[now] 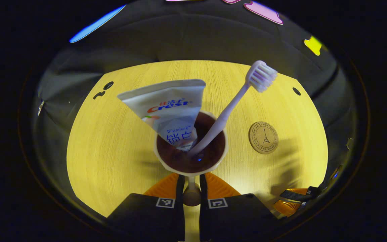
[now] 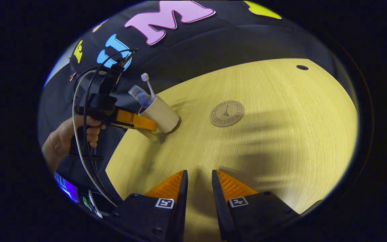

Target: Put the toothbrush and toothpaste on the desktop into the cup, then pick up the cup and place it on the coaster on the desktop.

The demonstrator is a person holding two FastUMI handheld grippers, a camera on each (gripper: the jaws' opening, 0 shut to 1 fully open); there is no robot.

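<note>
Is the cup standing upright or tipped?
Tipped: in the right gripper view the cream cup leans on the yellow wooden table, the left gripper at its handle.

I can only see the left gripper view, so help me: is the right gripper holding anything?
Observer: No. The right gripper is open, with just bare table between its fingers.
Operator: What does the cup look like from the side?
Observer: The cup looks tilted, its mouth tipped toward the left gripper.
Operator: Who holds that gripper?
Observer: A hand is wrapped around its grip.
</note>
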